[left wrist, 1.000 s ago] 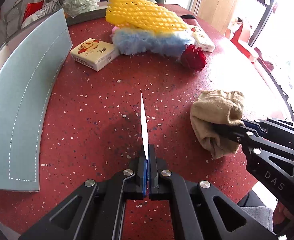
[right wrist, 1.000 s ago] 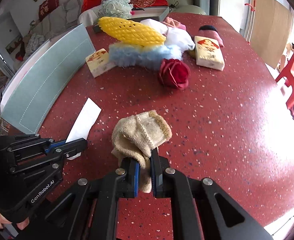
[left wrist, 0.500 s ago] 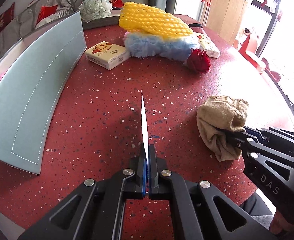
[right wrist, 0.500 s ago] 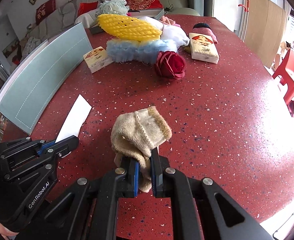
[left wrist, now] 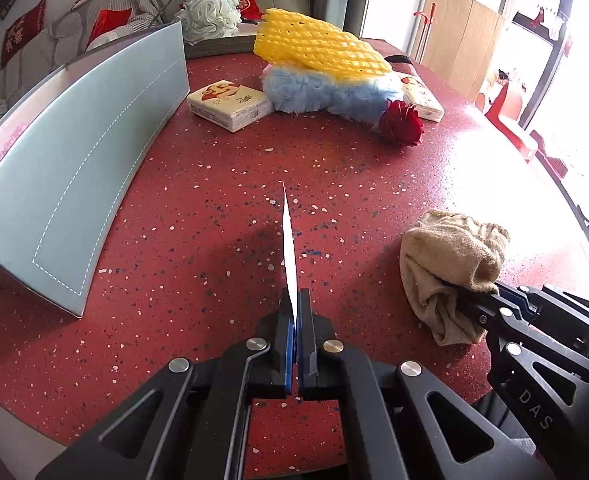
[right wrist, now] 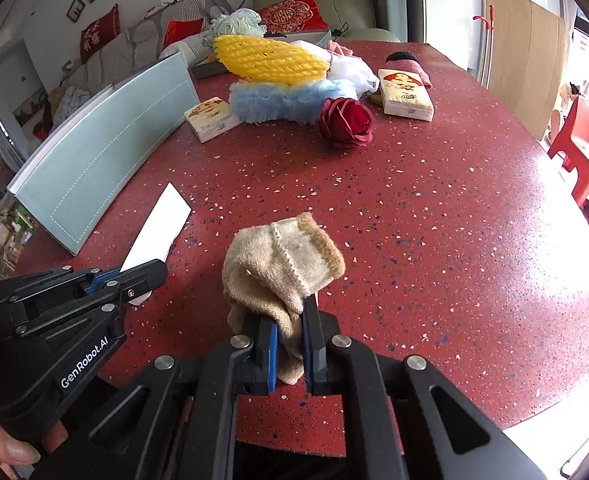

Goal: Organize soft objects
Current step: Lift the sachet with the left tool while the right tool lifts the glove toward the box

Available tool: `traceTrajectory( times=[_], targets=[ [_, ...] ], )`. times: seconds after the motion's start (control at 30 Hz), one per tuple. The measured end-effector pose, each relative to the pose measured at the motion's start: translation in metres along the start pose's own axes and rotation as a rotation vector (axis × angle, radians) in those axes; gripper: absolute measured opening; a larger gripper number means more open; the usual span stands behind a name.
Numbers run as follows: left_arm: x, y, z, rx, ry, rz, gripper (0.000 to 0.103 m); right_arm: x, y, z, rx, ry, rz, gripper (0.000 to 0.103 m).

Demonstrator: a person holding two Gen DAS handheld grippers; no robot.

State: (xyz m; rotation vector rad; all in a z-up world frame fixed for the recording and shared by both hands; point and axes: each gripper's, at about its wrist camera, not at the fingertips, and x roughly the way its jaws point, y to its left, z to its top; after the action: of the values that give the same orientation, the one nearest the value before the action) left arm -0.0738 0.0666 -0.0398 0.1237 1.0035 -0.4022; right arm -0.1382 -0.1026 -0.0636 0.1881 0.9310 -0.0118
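Observation:
My left gripper (left wrist: 295,300) is shut on a thin white card (left wrist: 288,240), held edge-on above the red speckled table (left wrist: 198,208); the card also shows in the right wrist view (right wrist: 156,232). My right gripper (right wrist: 289,320) is shut on a bunched beige sock (right wrist: 280,264), held above the table's near part; the sock also shows in the left wrist view (left wrist: 450,264). At the far side lie a yellow foam net (right wrist: 270,60), a blue fluffy cloth (right wrist: 286,98) and a red fabric rose (right wrist: 346,120).
A pale teal box (left wrist: 74,172) stands along the left edge of the table. Two tissue packs (right wrist: 210,118) (right wrist: 404,94) lie near the soft pile. A mesh bath sponge (left wrist: 210,16) sits at the far edge. A red stool (right wrist: 578,152) stands off to the right.
Both grippers have drawn back and up from the table, still holding the card and the sock. More of the table and the teal box shows now.

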Motion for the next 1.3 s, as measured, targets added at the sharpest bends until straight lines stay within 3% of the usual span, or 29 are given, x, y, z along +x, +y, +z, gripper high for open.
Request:
traceTrajectory(
  times=[0.67, 0.87, 1.03, 1.3],
  targets=[
    [0.001, -0.012, -0.006, 0.007, -0.049, 0.021, 0.001, -0.003, 0.004, -0.006, -0.030, -0.024, -0.009, 0.010],
    [0.001, -0.002, -0.006, -0.046, -0.049, -0.040, 0.001, -0.003, 0.003, -0.006, -0.037, -0.023, -0.008, 0.010],
    [0.001, -0.010, -0.007, -0.013, -0.050, 0.005, 0.001, -0.002, 0.002, -0.004, -0.034, -0.016, -0.005, 0.010],
    [0.002, -0.013, -0.006, 0.007, -0.048, 0.015, 0.001, -0.002, 0.001, -0.003, -0.016, -0.010, 0.000, 0.010]
  ],
)
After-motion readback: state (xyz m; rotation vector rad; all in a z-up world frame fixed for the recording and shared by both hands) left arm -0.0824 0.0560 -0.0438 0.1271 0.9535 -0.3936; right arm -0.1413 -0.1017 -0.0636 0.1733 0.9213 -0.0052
